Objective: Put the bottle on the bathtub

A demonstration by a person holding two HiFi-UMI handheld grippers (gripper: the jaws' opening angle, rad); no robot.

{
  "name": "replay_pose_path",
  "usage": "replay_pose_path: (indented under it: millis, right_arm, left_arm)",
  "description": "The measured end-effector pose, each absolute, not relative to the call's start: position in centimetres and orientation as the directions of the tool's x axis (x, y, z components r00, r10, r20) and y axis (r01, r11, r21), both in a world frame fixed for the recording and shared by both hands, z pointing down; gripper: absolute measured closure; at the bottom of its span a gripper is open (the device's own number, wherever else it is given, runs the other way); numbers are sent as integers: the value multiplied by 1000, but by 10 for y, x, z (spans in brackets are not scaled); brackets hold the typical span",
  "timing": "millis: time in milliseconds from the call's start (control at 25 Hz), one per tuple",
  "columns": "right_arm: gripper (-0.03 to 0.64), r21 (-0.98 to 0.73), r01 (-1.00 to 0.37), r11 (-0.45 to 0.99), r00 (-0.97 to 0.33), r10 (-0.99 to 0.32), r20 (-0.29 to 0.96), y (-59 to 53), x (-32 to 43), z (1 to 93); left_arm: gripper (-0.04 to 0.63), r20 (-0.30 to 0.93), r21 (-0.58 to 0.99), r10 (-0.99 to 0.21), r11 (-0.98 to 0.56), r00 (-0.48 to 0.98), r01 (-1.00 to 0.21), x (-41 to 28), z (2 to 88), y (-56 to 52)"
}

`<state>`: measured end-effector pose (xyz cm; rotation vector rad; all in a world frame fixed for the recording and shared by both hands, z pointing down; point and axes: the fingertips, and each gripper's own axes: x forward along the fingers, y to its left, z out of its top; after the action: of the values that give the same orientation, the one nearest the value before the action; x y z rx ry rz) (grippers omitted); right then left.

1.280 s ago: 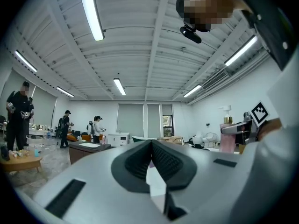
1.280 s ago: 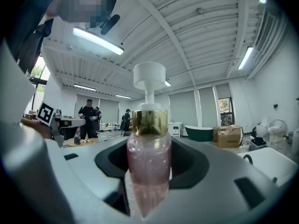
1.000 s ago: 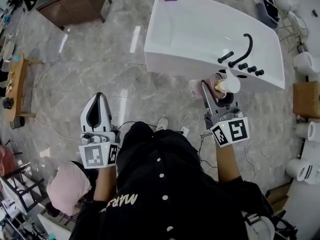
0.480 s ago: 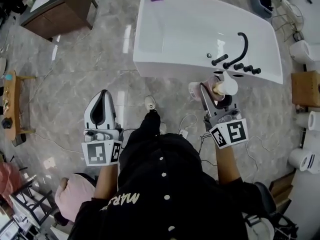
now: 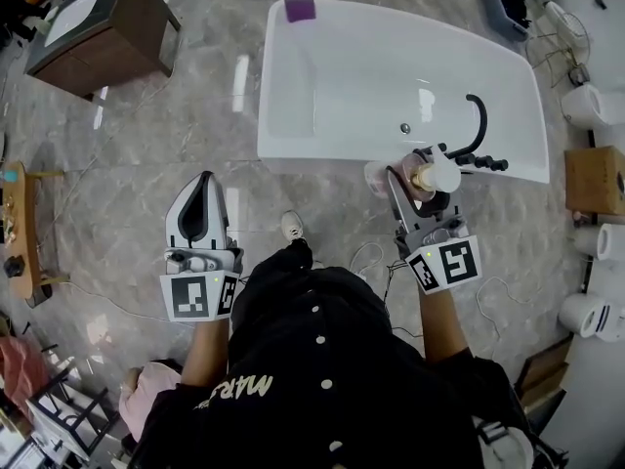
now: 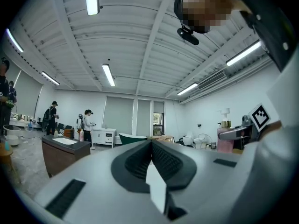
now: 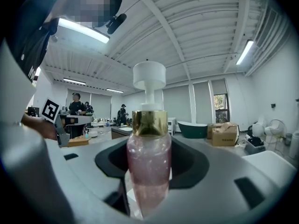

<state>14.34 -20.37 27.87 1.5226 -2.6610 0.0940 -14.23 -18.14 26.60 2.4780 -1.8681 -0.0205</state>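
Note:
My right gripper (image 5: 415, 191) is shut on a pink pump bottle (image 5: 422, 177) with a gold collar and white pump head. It holds the bottle upright at the near rim of the white bathtub (image 5: 293, 145), just left of the black faucet (image 5: 477, 115). In the right gripper view the bottle (image 7: 148, 164) stands between the two dark pads. My left gripper (image 5: 201, 186) hovers over the marble floor left of the tub. Its jaws meet, with nothing between them, as the left gripper (image 6: 152, 143) view also shows.
A purple pad (image 5: 300, 9) lies on the tub's far corner. Black knobs (image 5: 485, 162) line the rim by the faucet. A wooden vanity (image 5: 98, 27) stands far left, toilets (image 5: 589, 106) and a cardboard box (image 5: 597, 179) at right. Cables (image 5: 371, 257) trail on the floor.
The person has walked toward the bathtub. Both grippers are nearer to it, and the bottle now reaches the tub's near rim by the faucet. The grip is unchanged.

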Motion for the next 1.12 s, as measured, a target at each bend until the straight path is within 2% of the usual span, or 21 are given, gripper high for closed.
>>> replay_pose_path:
  millis: [480, 680, 1120]
  right_arm:
    - [402, -40, -819, 572, -573, -813, 106, -301, 101, 313]
    - [402, -41, -776, 629, -628, -766, 135, -338, 74, 373]
    - [402, -101, -678, 728, -728, -646, 231, -349, 44, 526]
  left_arm:
    - [584, 76, 27, -953, -294, 295, -955, -164, 283, -257]
    - [584, 102, 39, -933, -342, 344, -939, -160, 306, -284]
    - [584, 272, 44, -905, -328, 327, -944, -134, 387, -288]
